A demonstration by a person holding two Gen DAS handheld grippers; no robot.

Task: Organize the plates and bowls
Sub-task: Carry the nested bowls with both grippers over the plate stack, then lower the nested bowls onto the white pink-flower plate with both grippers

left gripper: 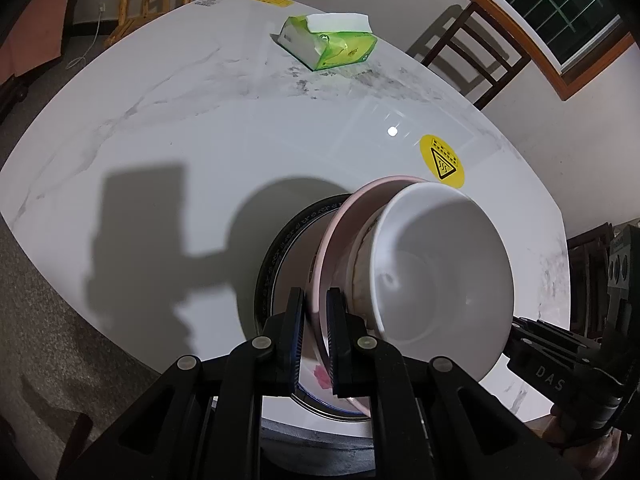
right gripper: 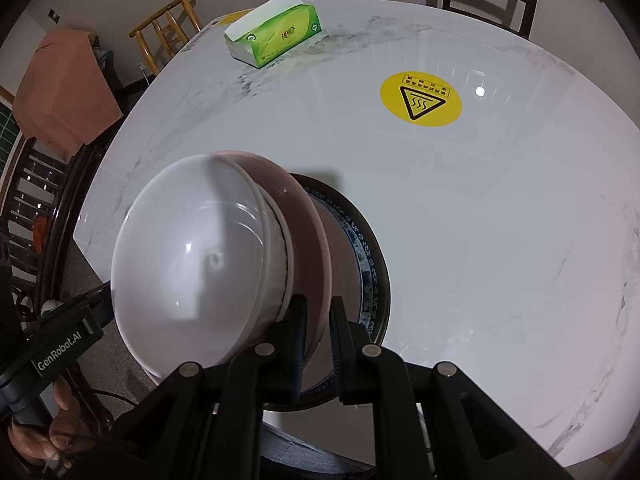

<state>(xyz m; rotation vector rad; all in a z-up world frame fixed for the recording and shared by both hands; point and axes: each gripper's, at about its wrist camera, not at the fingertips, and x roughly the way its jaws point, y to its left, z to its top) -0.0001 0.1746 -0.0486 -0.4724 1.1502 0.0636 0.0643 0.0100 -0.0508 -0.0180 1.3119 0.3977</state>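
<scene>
Now clamped from both sides: left gripper (left gripper: 316,344) pinched tight on the near rim of the pink plate (left gripper: 340,216), right gripper (right gripper: 318,344) pinched tight on the same plate's rim opposite. White bowl (left gripper: 440,264) nested on the pink plate, with another bowl's rim showing under it. Beneath, on the white marble table (left gripper: 200,140), a dark patterned plate (left gripper: 280,240). Farther back, a green tissue pack (left gripper: 328,44) and a yellow warning sticker (left gripper: 442,160), well apart from the stack.
</scene>
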